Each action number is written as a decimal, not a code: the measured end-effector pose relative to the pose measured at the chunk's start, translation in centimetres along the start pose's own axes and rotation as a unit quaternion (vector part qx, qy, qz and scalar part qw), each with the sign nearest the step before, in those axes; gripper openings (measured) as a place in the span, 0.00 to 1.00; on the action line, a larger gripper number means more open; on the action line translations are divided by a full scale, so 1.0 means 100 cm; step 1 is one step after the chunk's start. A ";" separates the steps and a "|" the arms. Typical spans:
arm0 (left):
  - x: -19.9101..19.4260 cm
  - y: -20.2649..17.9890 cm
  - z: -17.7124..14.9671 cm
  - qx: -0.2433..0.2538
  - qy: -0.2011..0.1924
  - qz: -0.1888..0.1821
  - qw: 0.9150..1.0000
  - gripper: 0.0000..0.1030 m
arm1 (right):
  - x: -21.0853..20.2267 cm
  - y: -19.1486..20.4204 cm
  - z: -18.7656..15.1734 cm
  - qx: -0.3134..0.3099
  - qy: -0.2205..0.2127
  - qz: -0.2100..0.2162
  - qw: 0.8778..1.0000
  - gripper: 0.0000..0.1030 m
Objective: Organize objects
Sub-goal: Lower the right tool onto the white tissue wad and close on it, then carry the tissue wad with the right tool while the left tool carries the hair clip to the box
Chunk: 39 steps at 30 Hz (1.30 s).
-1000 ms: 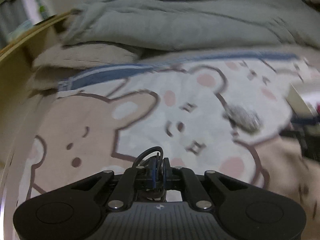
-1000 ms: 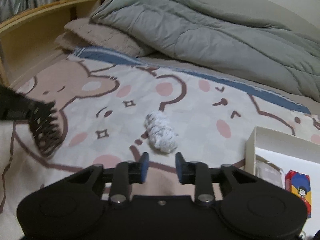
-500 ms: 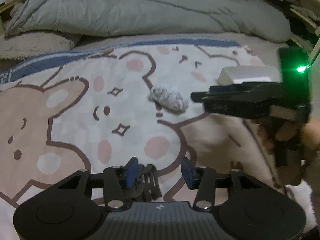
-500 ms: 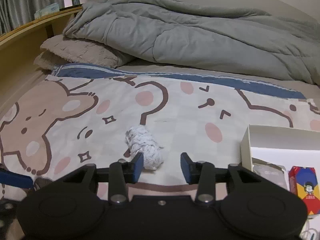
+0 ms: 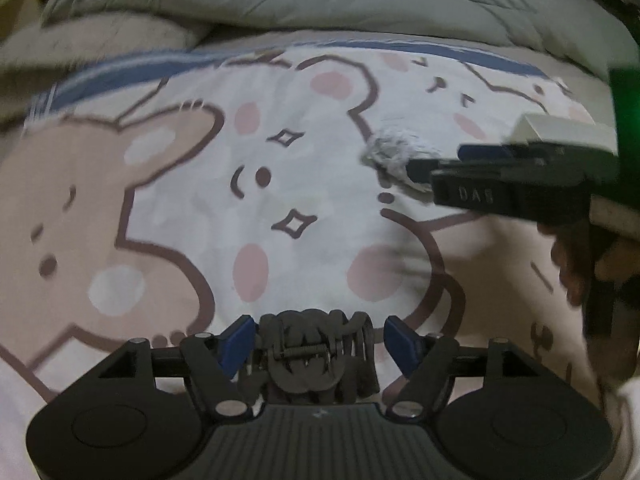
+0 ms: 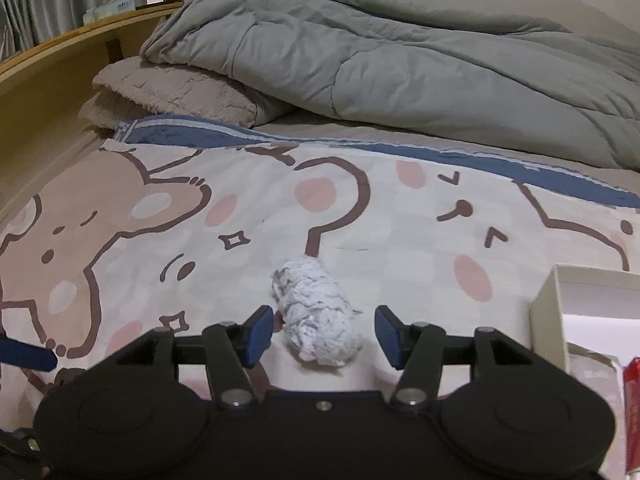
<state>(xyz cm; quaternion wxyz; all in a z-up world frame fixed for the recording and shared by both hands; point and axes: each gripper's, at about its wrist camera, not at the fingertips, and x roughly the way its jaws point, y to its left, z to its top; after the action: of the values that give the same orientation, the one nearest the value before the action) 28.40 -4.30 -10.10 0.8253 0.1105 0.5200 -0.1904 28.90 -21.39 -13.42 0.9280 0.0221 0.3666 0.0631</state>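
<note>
A black hair claw clip (image 5: 316, 356) lies on the cartoon bear bedspread (image 5: 280, 200) between the blue pads of my left gripper (image 5: 318, 342). Its jaws are opening and stand clear of the clip. A white-grey rolled cloth bundle (image 6: 316, 316) rests on the bedspread (image 6: 240, 200), and my right gripper (image 6: 324, 334) straddles its near end. Those jaws are opening too, with gaps on both sides. In the left wrist view the right gripper (image 5: 440, 164), held by a hand (image 5: 576, 264), covers part of the bundle (image 5: 396, 152).
A white open box (image 6: 560, 292) stands at the right, with a red packet (image 6: 632, 400) and a clear packet (image 6: 592, 364) inside. A grey duvet (image 6: 400, 60) and a beige pillow (image 6: 180, 92) fill the back. A wooden headboard shelf (image 6: 60, 72) runs along the left.
My left gripper was shut on the clip and has opened, letting it go onto the bedspread. My right gripper has opened and moved forward until the bundle sits between its fingers.
</note>
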 end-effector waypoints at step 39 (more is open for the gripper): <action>0.005 0.012 -0.002 -0.079 0.038 0.022 0.996 0.60 | -0.074 0.010 -0.048 -0.120 0.109 0.071 0.984 0.38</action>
<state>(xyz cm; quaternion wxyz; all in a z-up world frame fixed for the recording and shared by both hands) 28.91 -3.28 -10.66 0.8149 0.0635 0.5621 -0.1263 20.15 -21.39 -11.88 0.8715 -0.0707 0.4530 0.1743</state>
